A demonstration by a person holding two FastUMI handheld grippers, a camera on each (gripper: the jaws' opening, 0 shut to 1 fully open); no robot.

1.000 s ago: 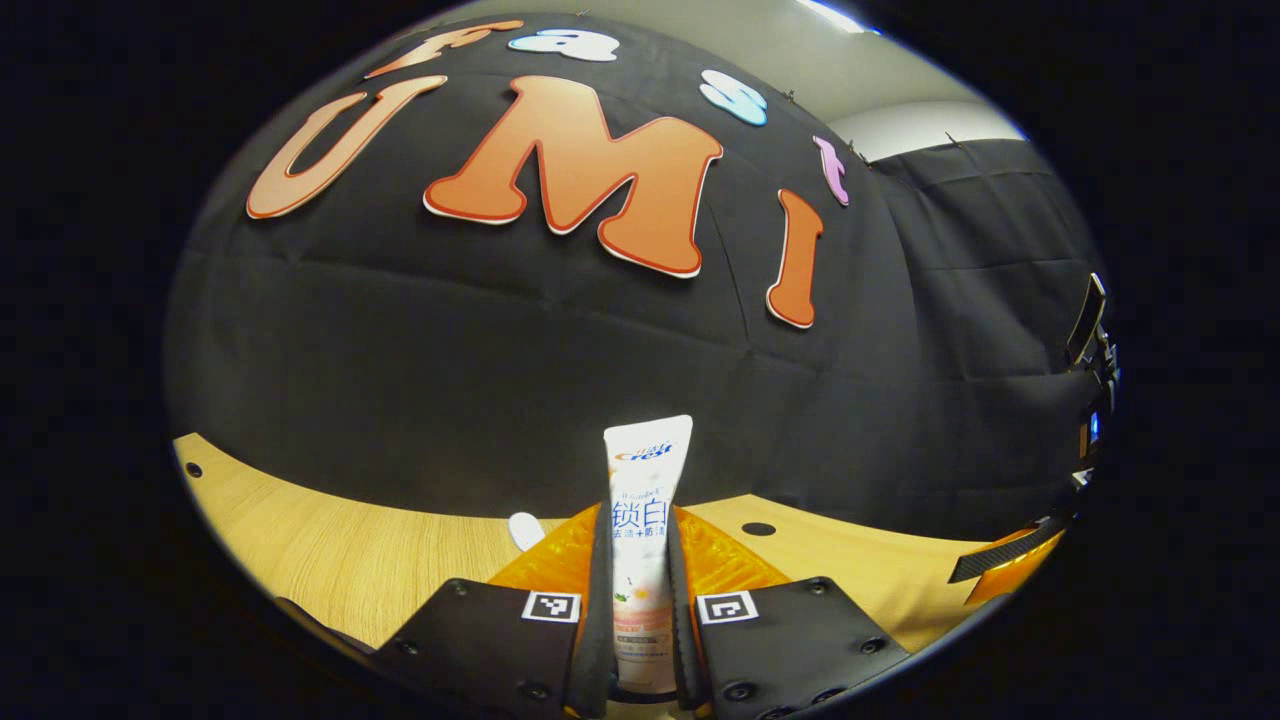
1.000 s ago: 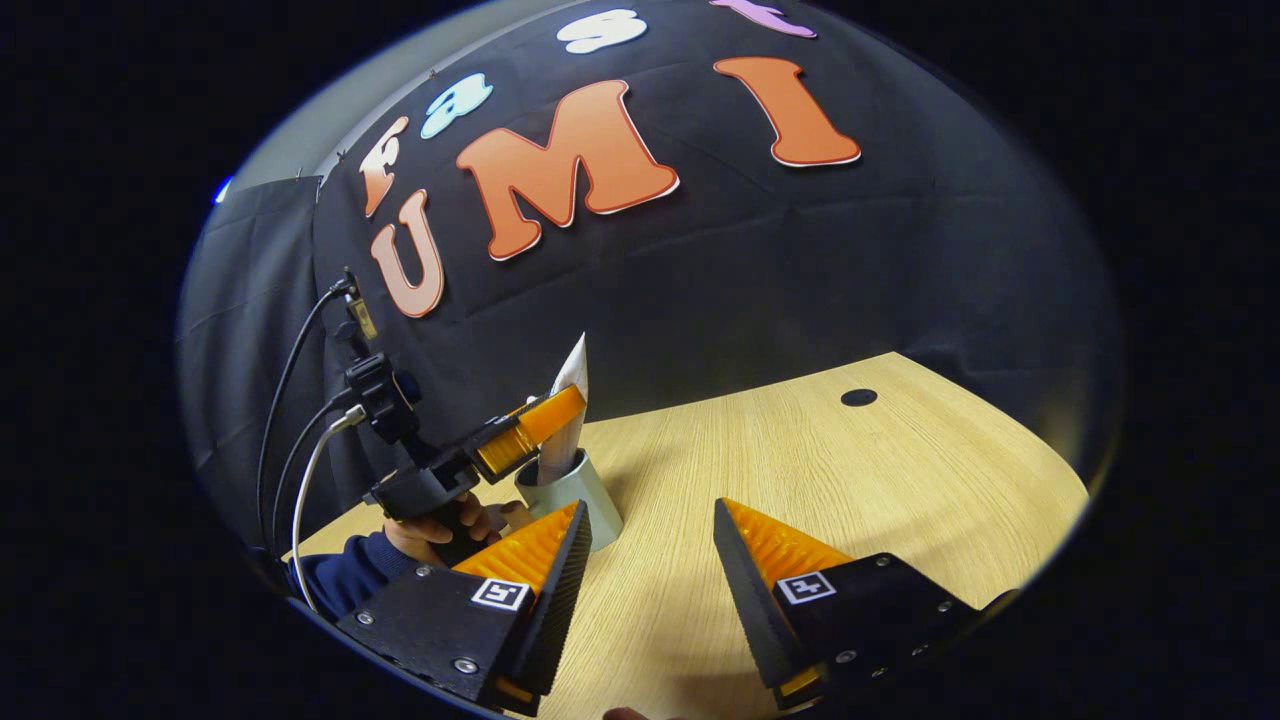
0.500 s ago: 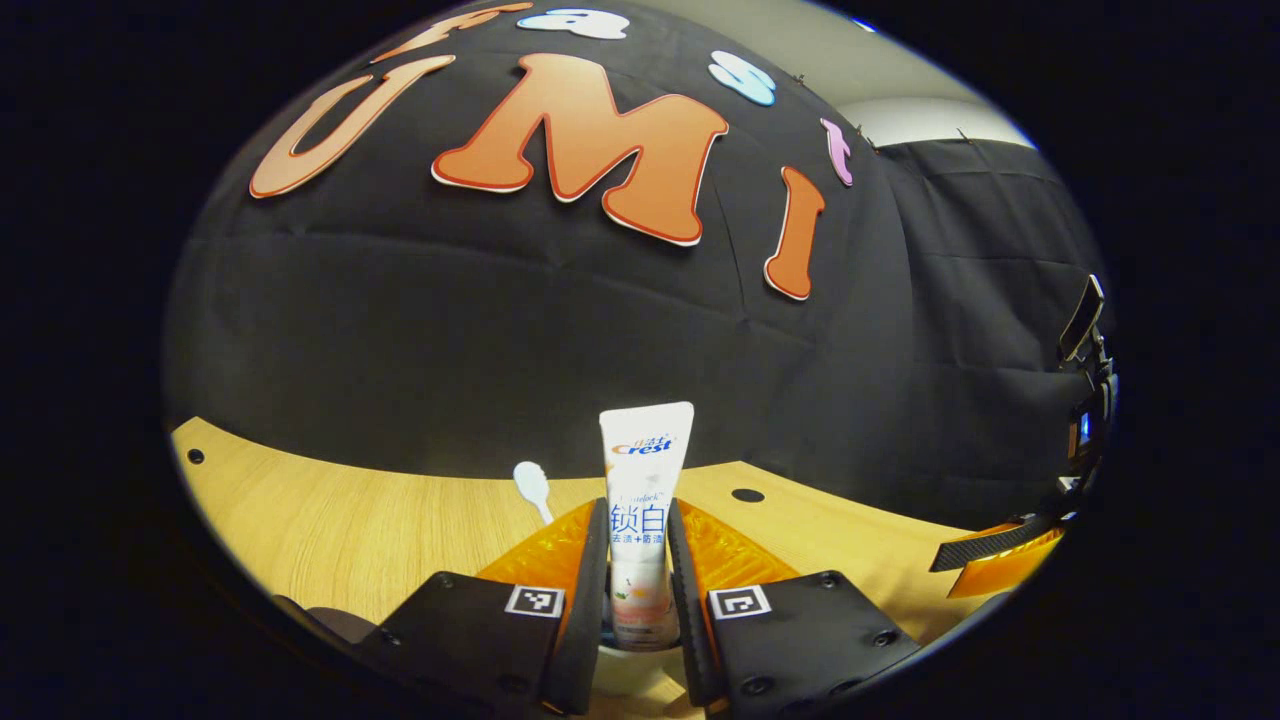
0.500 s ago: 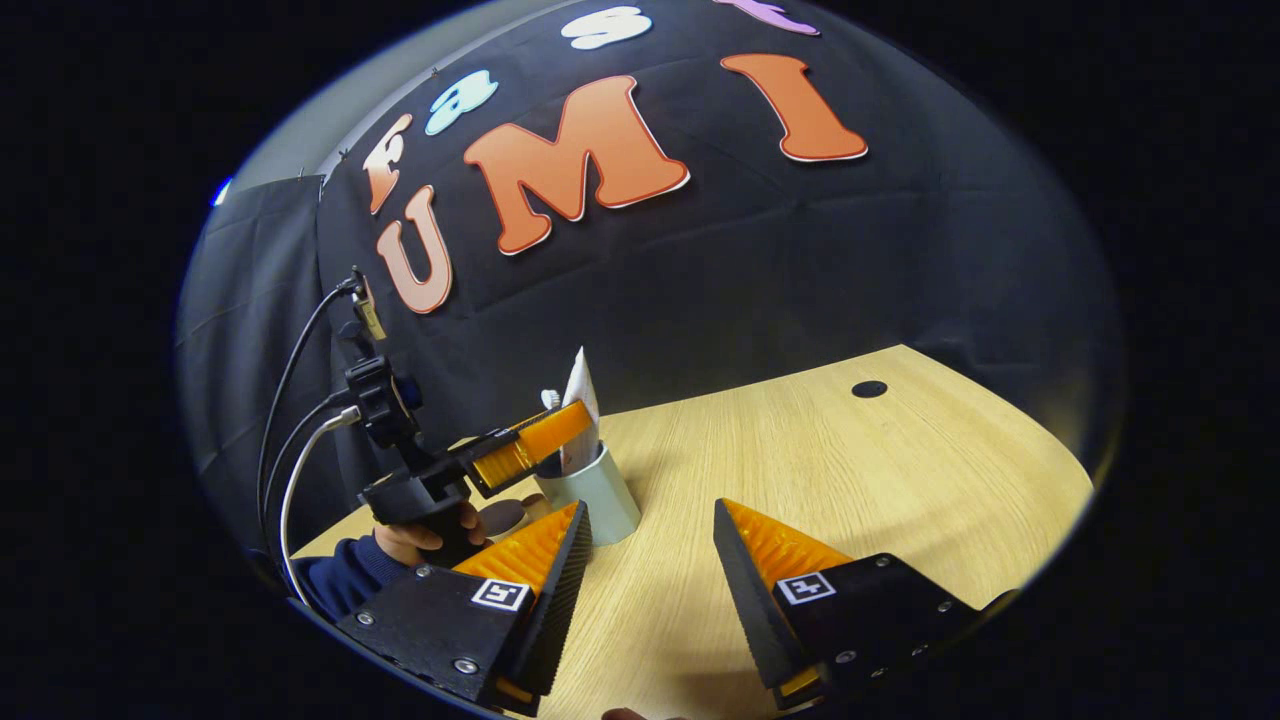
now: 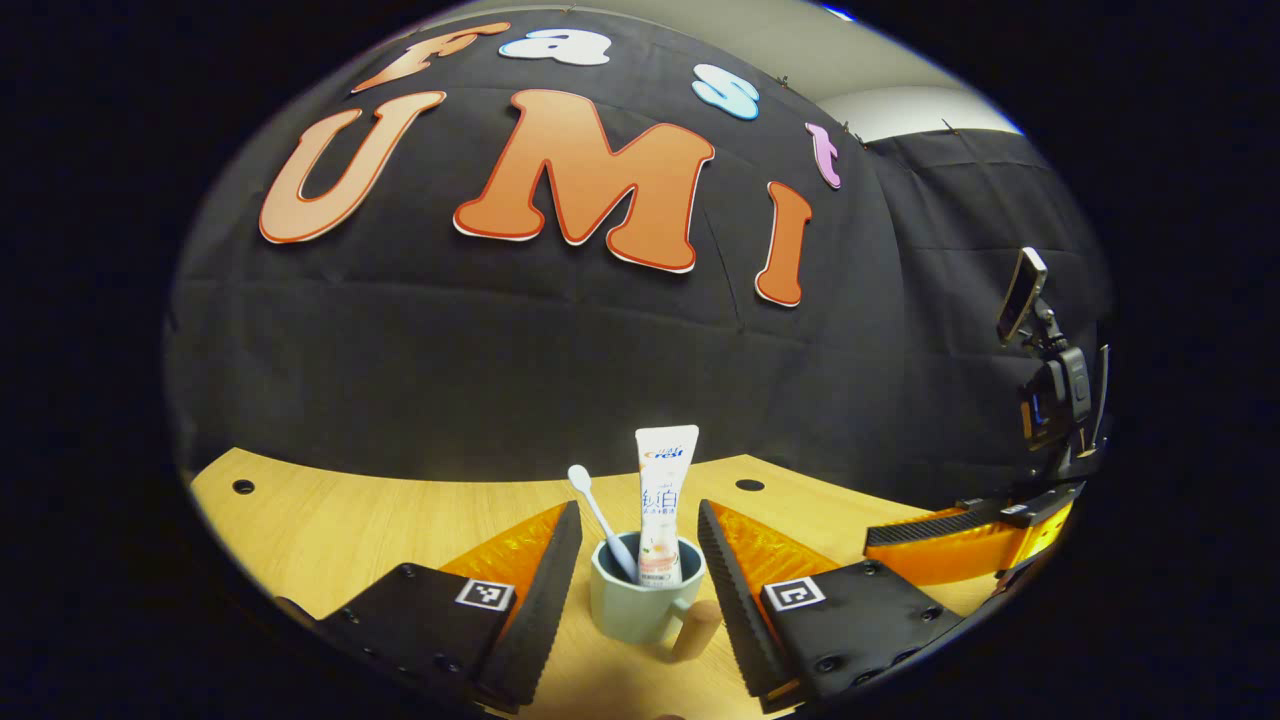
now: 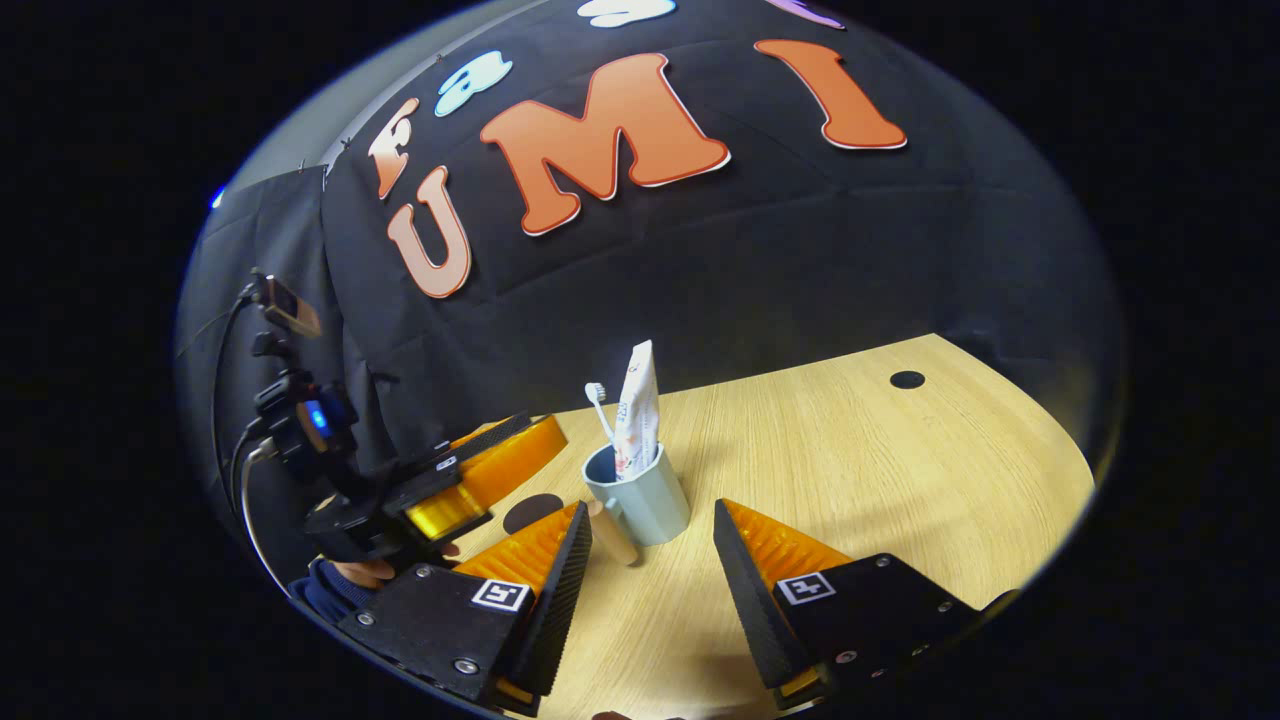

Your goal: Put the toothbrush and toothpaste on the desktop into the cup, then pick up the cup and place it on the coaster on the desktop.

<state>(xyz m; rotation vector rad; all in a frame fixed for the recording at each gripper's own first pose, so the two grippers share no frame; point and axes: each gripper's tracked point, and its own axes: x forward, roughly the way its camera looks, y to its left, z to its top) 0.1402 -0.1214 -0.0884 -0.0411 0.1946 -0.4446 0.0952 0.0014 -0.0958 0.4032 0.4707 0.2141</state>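
Note:
A pale blue-green cup [image 5: 640,603] with a wooden handle [image 5: 696,630] stands on the wooden desktop [image 5: 330,530]. A white toothpaste tube [image 5: 665,500] and a white toothbrush [image 5: 598,512] stand upright inside it. My left gripper [image 5: 638,520] is open, its fingers on either side of the cup and a little short of it, touching nothing. In the right gripper view the same cup [image 6: 645,498], toothpaste [image 6: 638,410] and toothbrush [image 6: 598,402] sit just ahead of my open right gripper [image 6: 650,508]. A dark round coaster [image 6: 530,512] lies left of the cup, partly hidden.
The left gripper [image 6: 480,475] and the hand [image 6: 372,570] holding it sit at the left of the right gripper view, with cables behind. The right gripper [image 5: 960,545] shows at the right edge. Small round holes [image 6: 907,379] [image 5: 243,486] mark the desktop. Black cloth backs the desk.
The left gripper opened, let go of the toothpaste and drew back; the tube now stands in the cup beside the toothbrush. The right gripper stayed open and shifted slightly.

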